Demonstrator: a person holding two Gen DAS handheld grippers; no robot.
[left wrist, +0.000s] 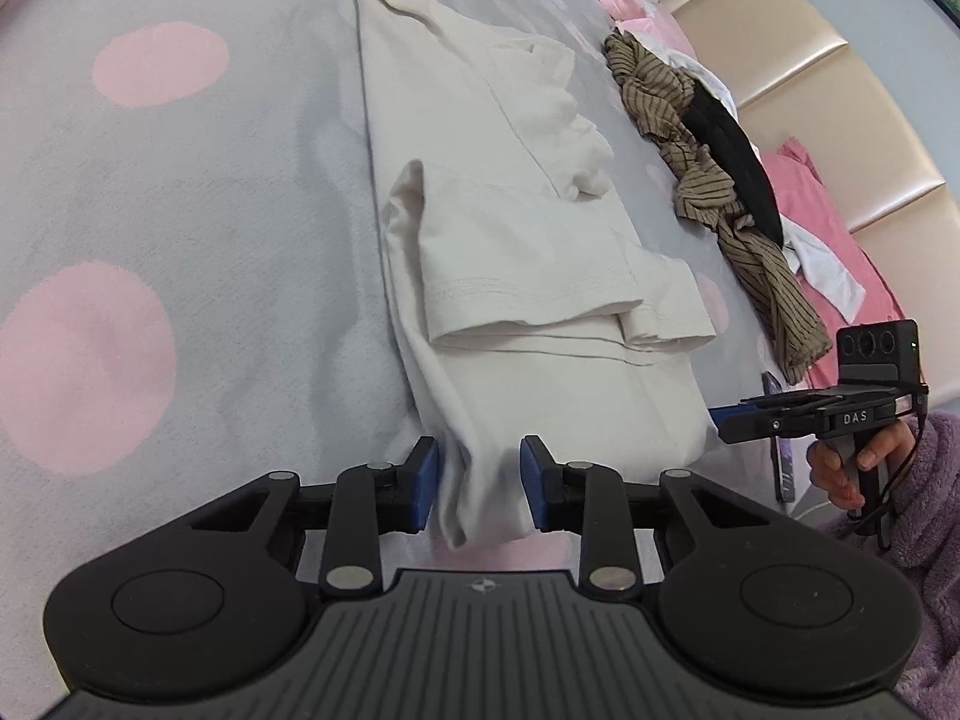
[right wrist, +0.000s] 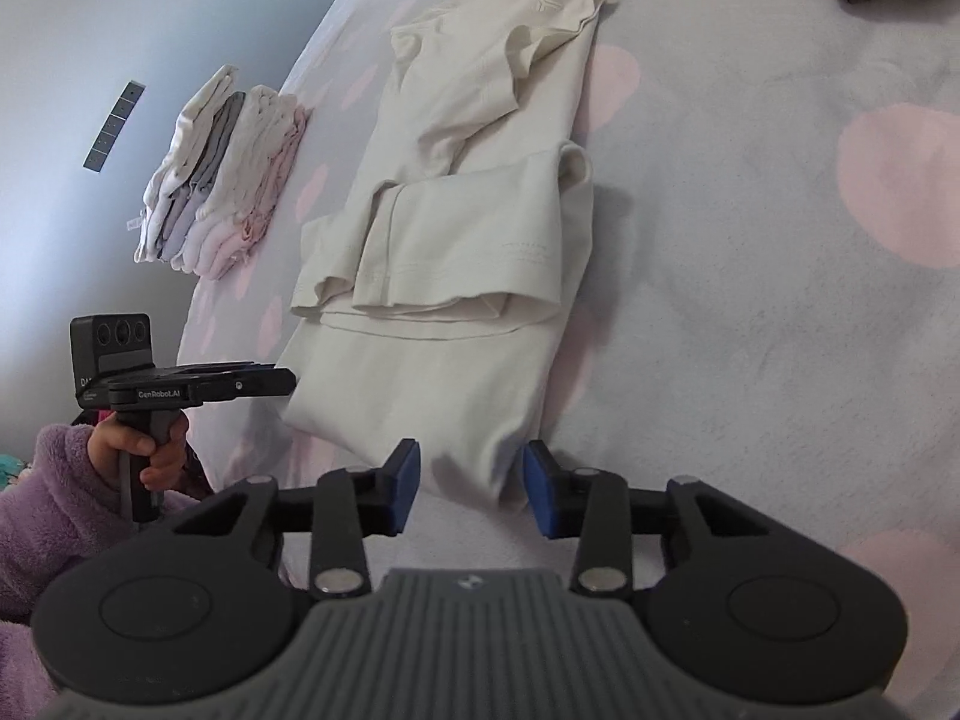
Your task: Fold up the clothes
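Note:
A cream T-shirt (left wrist: 510,240) lies lengthwise on the grey bedspread with pink dots (left wrist: 180,210), its sides and sleeves folded in. My left gripper (left wrist: 480,483) is at the shirt's near hem, at its left corner, and the blue pads press on bunched cloth there. In the right wrist view the same shirt (right wrist: 456,228) runs away from me. My right gripper (right wrist: 471,480) straddles the hem's other corner. Its jaws stand apart, with the cloth lying between them and bedspread showing beside the left pad.
A striped brown garment (left wrist: 690,138) lies with black, white and pink clothes along the padded headboard (left wrist: 810,78) on the right. A stack of folded clothes (right wrist: 222,180) sits near the bed's far left edge. A person's hands in purple fleece sleeves (right wrist: 54,480) hold the grippers.

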